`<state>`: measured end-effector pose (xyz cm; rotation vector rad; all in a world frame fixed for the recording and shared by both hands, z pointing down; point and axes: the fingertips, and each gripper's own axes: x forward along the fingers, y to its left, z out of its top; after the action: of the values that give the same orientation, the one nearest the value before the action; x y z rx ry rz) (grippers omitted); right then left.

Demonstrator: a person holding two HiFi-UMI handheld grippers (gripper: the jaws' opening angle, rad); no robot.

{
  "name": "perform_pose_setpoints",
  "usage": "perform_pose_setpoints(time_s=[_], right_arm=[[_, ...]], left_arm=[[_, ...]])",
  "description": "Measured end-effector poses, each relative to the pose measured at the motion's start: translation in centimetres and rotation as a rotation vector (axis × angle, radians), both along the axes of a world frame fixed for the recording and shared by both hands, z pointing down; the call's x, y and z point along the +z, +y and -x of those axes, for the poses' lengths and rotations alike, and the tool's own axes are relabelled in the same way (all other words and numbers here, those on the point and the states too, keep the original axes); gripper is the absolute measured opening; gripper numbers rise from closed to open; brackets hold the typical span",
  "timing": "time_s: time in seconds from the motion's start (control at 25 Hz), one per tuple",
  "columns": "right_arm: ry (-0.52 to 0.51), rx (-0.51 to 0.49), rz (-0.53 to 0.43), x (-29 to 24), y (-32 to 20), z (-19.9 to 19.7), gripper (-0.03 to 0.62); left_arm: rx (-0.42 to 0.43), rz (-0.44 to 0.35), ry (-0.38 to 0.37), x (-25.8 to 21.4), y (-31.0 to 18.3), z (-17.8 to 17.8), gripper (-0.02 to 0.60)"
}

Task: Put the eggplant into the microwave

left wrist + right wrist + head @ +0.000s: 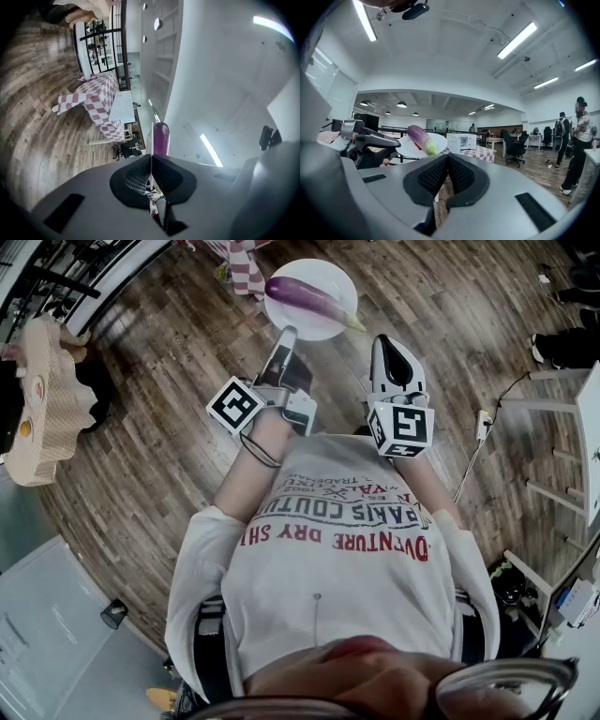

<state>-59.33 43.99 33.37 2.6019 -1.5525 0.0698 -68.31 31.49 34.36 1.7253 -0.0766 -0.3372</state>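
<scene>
A purple eggplant (305,296) with a green stem end lies on a round white plate (328,324) held out in front of me above the wooden floor. My left gripper (284,341) is shut on the plate's near rim. In the left gripper view the plate's edge (151,136) shows as a thin white line between the pads, with the eggplant (161,137) behind it. My right gripper (389,345) hangs beside the plate, shut and holding nothing. In the right gripper view a white microwave (462,140) stands far off on a checked table (482,153), beyond the plate (437,142) and eggplant (419,137).
Office chairs (515,149) and two standing people (579,140) are at the right of the room. A cable and power strip (484,427) lie on the floor by a white stool (553,442). A checked cloth (246,268) shows beyond the plate.
</scene>
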Motion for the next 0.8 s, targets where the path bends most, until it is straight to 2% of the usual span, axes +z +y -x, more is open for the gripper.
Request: perform_pose_setpoints(time_s=[0.32,0.56,0.68,0.8], right_arm=[[-0.038,0.002,-0.018,1.0,-0.1,-0.2,0.026],[-0.074,0.005,0.03,3.9,-0.8,-0.6,0.026],[-0.075,0.003,0.034,4.3,-1.4,-3.1,0.026],[-0.103,-0.009,0.044,4.6,-2.2,-8.1,0.026]], left_arm=[[-0.011,0.012,-0.007,0.7,-0.2,-0.2,0.031],[0.007,0.046,-0.018,2.7,-0.4,-0.8,0.031],[0.006,0.057,-0.041,3.5,-0.9,-3.0,0.031],[-0.004,0.063,-0.069,3.8,-1.7,-7.9,0.031]])
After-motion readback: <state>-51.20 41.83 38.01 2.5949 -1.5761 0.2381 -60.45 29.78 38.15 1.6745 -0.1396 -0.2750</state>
